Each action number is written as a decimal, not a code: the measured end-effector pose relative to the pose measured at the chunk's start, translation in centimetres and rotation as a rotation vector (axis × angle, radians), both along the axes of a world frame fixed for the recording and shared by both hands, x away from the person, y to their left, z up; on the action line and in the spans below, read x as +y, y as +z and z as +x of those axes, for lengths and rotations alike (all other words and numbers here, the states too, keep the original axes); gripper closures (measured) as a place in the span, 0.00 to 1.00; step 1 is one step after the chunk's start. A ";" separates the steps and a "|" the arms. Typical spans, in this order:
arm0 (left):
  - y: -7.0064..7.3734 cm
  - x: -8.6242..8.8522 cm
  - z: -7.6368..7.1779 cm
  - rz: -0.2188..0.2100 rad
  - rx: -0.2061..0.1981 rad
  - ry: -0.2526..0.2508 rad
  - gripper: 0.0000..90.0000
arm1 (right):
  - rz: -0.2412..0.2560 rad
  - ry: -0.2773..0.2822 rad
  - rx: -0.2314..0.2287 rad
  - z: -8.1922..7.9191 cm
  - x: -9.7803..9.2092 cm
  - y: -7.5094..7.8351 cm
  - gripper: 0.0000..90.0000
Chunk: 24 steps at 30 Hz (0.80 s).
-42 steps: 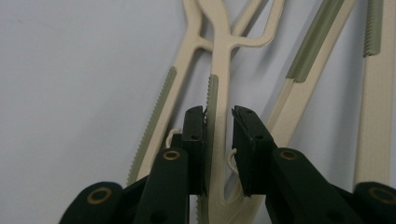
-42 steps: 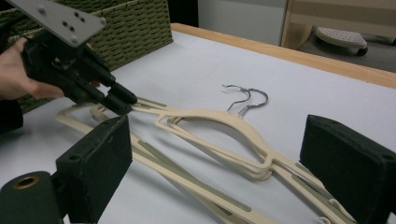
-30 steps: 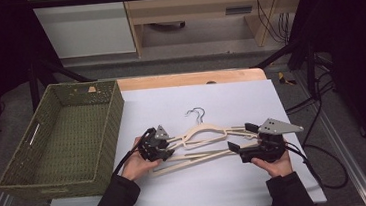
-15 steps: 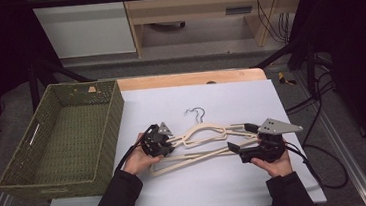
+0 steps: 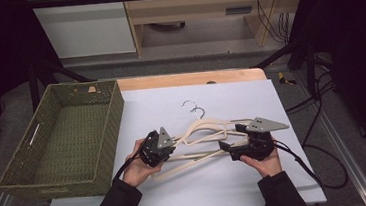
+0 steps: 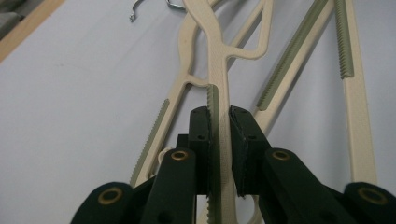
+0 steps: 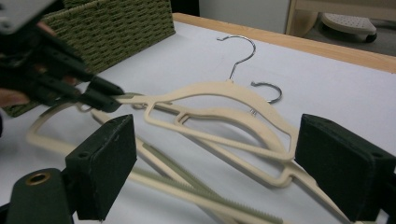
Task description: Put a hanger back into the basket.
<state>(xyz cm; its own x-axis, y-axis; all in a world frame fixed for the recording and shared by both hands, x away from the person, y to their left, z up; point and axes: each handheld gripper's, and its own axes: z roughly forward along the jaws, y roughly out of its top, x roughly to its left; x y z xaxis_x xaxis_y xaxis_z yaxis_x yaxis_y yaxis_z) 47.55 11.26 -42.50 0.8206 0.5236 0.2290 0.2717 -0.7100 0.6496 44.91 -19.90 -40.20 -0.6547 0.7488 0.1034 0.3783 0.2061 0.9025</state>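
Note:
Two cream hangers (image 5: 208,130) with metal hooks (image 5: 195,108) lie overlapped on the white table (image 5: 230,96). My left gripper (image 5: 169,147) is shut on the left arm of one hanger (image 6: 217,70); in the left gripper view the pads (image 6: 200,135) press the arm and its ribbed green strip, with the left gripper (image 6: 219,119) right on it. My right gripper (image 5: 227,150) is at the hangers' right end. It stands wide open (image 7: 219,144), with the hangers' right shoulders (image 7: 261,140) between its jaws and untouched. The left gripper (image 7: 100,99) also shows at the far left of the right gripper view.
A green woven basket (image 5: 115,114), empty, stands at the table's left side, close to the left hand; its wall (image 7: 116,23) shows behind the left gripper. A wooden edge (image 5: 189,78) runs along the table's far side. Cables hang off the right.
The left gripper has edged slightly right along the hanger arm. The right gripper and the hangers have hardly moved.

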 end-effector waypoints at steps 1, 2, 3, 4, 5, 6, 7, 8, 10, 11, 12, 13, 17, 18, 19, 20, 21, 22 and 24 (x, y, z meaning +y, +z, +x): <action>0.0 0.0 -0.5 -0.006 -0.015 0.008 0.88 | 0.001 -0.002 0.000 0.3 0.3 0.0 0.14; 0.0 0.1 -1.1 -0.024 -0.019 0.015 0.88 | 0.010 -0.016 0.006 0.6 0.8 0.0 0.15; 0.0 0.1 -1.1 -0.024 -0.019 0.015 0.88 | 0.010 -0.016 0.006 0.6 0.8 0.0 0.15; 0.1 0.2 -1.5 -0.014 -0.028 0.018 0.88 | 0.007 -0.023 0.012 1.3 1.6 0.1 0.18; 0.1 0.2 -1.5 -0.014 -0.028 0.018 0.88 | 0.007 -0.023 0.012 1.3 1.6 0.1 0.18; 0.1 0.3 -1.6 -0.027 -0.025 0.020 0.88 | 0.003 -0.022 0.017 1.7 2.0 0.2 0.20; 0.2 0.3 -1.7 -0.025 -0.024 0.022 0.88 | 0.001 -0.018 0.020 2.1 2.4 0.2 0.21; 0.2 0.3 -1.8 -0.021 -0.031 0.019 0.88 | 0.008 -0.028 0.032 3.0 3.3 0.3 0.24; 0.2 0.2 -2.1 -0.033 -0.029 0.026 0.88 | 0.016 -0.038 0.053 3.9 4.1 0.3 0.27; 0.3 0.2 -2.2 -0.012 -0.035 0.017 0.88 | 0.016 -0.038 0.053 3.9 4.1 0.3 0.27; 0.2 0.1 -2.3 -0.030 -0.037 0.026 0.88 | 0.014 -0.046 0.055 4.3 4.6 0.3 0.28; 0.4 0.1 -2.6 -0.022 -0.041 0.021 0.88 | 0.003 -0.058 0.072 5.1 5.3 0.3 0.31; 0.7 0.1 -2.9 -0.017 -0.049 0.021 0.88 | -0.018 -0.064 0.084 6.2 6.3 0.4 0.37; 0.7 0.0 -3.1 -0.030 -0.054 0.027 0.88 | -0.025 -0.064 0.094 6.5 6.6 0.4 0.39; 0.8 0.0 -3.2 -0.021 -0.057 0.024 0.88 | -0.036 -0.067 0.102 6.9 6.9 0.3 0.42; 0.8 -0.1 -3.4 -0.012 -0.065 0.025 0.88 | -0.046 -0.077 0.123 7.4 7.4 0.3 0.46; 0.9 -0.1 -3.5 -0.015 -0.065 0.026 0.88 | -0.046 -0.077 0.123 7.4 7.4 0.3 0.46; 0.9 -0.2 -3.6 -0.014 -0.067 0.027 0.88 | -0.058 -0.075 0.122 7.7 7.5 0.2 0.49; 1.0 -0.2 -3.7 -0.020 -0.069 0.018 0.88 | -0.068 -0.089 0.138 8.1 7.9 0.0 0.53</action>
